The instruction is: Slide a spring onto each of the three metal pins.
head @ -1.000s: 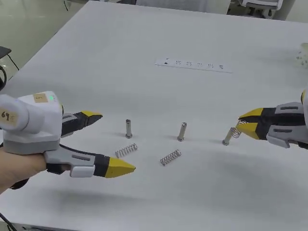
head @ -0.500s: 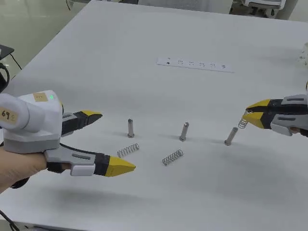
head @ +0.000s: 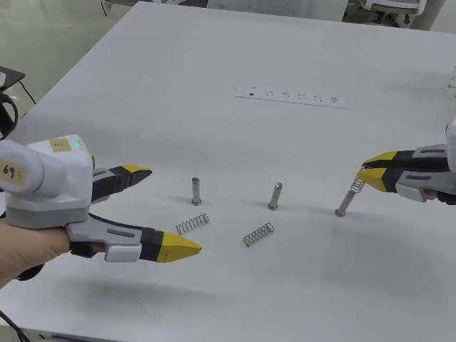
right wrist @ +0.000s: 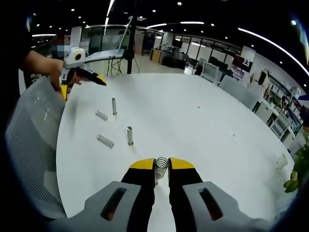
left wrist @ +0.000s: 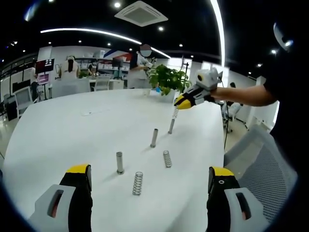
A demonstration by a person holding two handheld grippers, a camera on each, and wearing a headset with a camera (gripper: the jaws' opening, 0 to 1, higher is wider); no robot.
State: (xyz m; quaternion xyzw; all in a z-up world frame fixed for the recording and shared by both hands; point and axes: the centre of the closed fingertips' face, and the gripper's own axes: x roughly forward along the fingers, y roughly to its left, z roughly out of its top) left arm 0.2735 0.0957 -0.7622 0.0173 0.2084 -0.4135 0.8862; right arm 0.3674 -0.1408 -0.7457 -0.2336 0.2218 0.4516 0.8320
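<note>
In the head view, the left tool [head: 169, 209] hangs over the near left corner of the desk [head: 214, 64], held in a hand [head: 28, 251], with its jaws spread wide and gripping nothing. Three pins stand in a row along the near edge: the left pin [head: 196, 191], the middle pin [head: 275, 196] and the right pin [head: 345, 202], which is closest to the right edge. On the near-edge side of the row lie the first loose spring [head: 192, 224], just beside the left pin, and the second loose spring [head: 257, 234], between the left and middle pins. The right tool [head: 365, 172] reaches in from the right edge, clenched on the held spring [head: 358, 184]. The spring's lower end meets the top of the right pin, but whether it has gone over the pin cannot be told. A power strip [head: 292, 96] lies toward the far edge.

In the left gripper view, the left tool [left wrist: 148, 170] is released. Past its tips are the first loose spring [left wrist: 138, 183], the left pin [left wrist: 119, 163], the second loose spring [left wrist: 166, 158], the middle pin [left wrist: 154, 137] and the right pin [left wrist: 171, 126]. The right tool [left wrist: 183, 101] hangs the held spring [left wrist: 175, 113] just above the right pin.

In the right gripper view, the right tool [right wrist: 161, 163] has its jaws close together, pinching the held spring [right wrist: 161, 170]. Beyond it stand the middle pin [right wrist: 129, 136] and the left pin [right wrist: 114, 106], with the second loose spring [right wrist: 105, 140] and the first loose spring [right wrist: 101, 115] lying near them. The left tool [right wrist: 82, 86] is at the desk's edge.
</note>
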